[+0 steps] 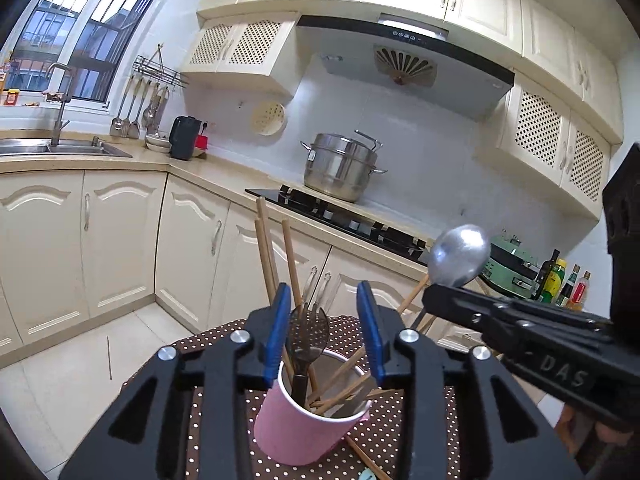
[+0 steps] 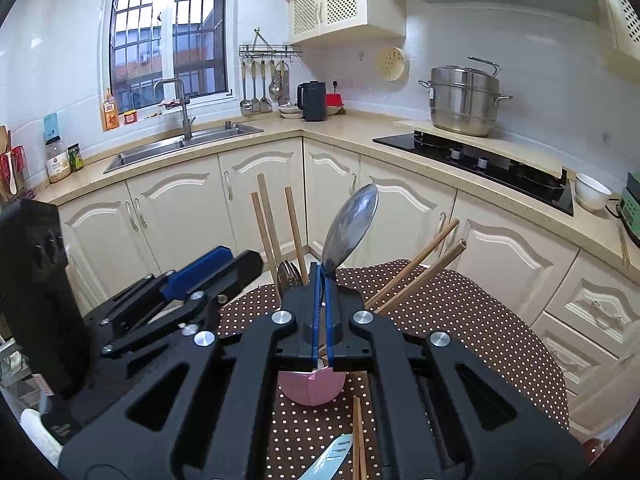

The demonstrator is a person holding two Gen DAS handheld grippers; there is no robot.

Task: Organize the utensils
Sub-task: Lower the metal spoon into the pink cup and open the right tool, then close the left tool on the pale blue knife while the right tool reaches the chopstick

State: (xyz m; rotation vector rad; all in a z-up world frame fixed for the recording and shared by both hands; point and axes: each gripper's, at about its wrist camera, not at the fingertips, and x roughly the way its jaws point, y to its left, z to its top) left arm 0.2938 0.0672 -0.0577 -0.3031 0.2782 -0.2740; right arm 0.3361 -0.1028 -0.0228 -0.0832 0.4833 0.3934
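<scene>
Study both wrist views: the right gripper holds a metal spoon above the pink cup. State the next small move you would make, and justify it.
Probably lower the spoon handle-first into the pink cup. The right gripper is shut on its handle, bowl up, right above the cup, which already holds chopsticks and a dark slotted spoon. The left gripper is open astride the cup.

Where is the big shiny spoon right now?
The metal spoon is pinched in the right gripper, bowl pointing up, held in the air just above the pink cup of chopsticks on the dotted tablecloth.
</scene>
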